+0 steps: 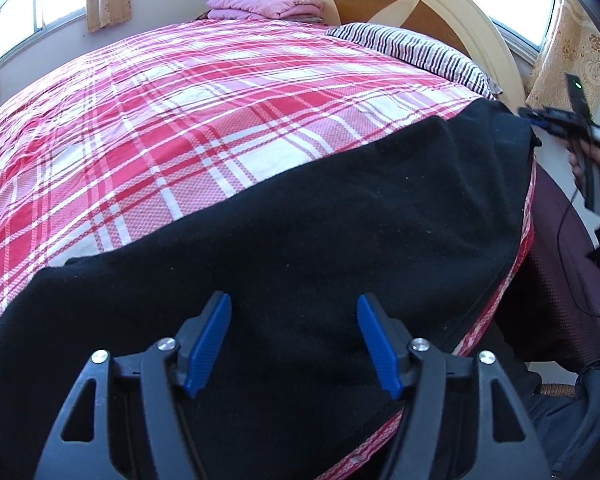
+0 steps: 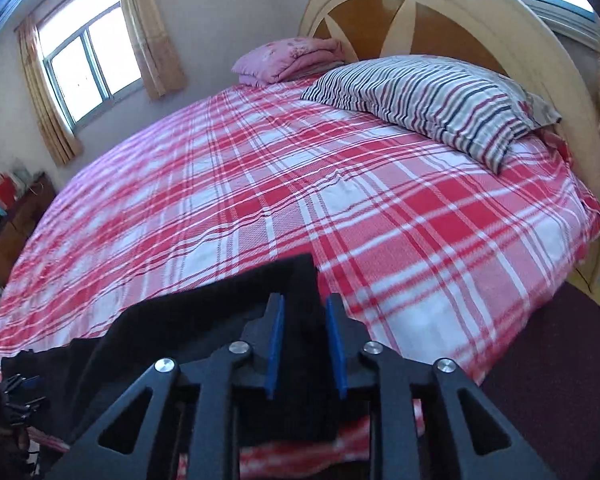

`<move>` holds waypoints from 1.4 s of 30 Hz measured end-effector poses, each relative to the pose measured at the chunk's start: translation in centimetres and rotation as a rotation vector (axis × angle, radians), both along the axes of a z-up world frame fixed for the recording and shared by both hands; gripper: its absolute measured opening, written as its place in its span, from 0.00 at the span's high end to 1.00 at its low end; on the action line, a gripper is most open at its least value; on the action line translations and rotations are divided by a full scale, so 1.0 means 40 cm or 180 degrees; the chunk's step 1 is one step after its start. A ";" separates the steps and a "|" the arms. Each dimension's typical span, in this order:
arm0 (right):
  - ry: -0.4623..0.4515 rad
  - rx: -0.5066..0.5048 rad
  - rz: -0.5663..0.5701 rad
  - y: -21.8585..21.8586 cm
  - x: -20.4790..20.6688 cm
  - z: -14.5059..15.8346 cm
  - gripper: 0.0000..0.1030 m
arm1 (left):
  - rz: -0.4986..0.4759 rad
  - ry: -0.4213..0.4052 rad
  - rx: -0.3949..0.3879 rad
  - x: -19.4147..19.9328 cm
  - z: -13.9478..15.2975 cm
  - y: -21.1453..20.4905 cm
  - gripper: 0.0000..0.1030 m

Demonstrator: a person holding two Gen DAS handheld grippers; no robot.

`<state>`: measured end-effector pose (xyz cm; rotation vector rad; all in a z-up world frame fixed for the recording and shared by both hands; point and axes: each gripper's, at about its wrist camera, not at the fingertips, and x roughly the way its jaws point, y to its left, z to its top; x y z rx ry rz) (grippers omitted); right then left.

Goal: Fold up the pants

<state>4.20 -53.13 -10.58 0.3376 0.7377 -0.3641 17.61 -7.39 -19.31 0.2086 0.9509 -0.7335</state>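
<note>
Black pants (image 1: pixel 300 208) flat on red plaid bed sheet (image 1: pixel 180 120), along near edge of bed, stretched diag from lower left to upper right in left wrist view; look already doubled leg-on-leg lengthwise, though can't confirm layers, fabric too dark. Left gripper (image 1: pixel 294 344) over mid section of pants, jaws wide, nothing between pads, not gripping. Right gripper (image 2: pixel 303 344) at one end corner of pants (image 2: pixel 220 320), jaws narrow but w/ gap; cloth sits between/under pads, pads don't look pressed on it, so reads as released, not held. Same gripper seen from left wrist view at far end (image 1: pixel 556 120), just off pants edge. Est progress: lengthwise fold prob done + laid out, approx halfway. Left to do: crosswise fold(s) end-to-end, then smooth/square up. Striped pillow (image 2: pixel 428 100) and pink folded blanket (image 2: pixel 288 60) well clear near headboard (image 2: pixel 440 12), no interference.
</note>
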 end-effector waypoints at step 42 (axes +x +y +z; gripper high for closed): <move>0.0012 -0.0310 -0.0664 -0.008 -0.135 0.003 0.86 | 0.0080 -0.0107 0.0016 -0.009 0.010 0.007 0.31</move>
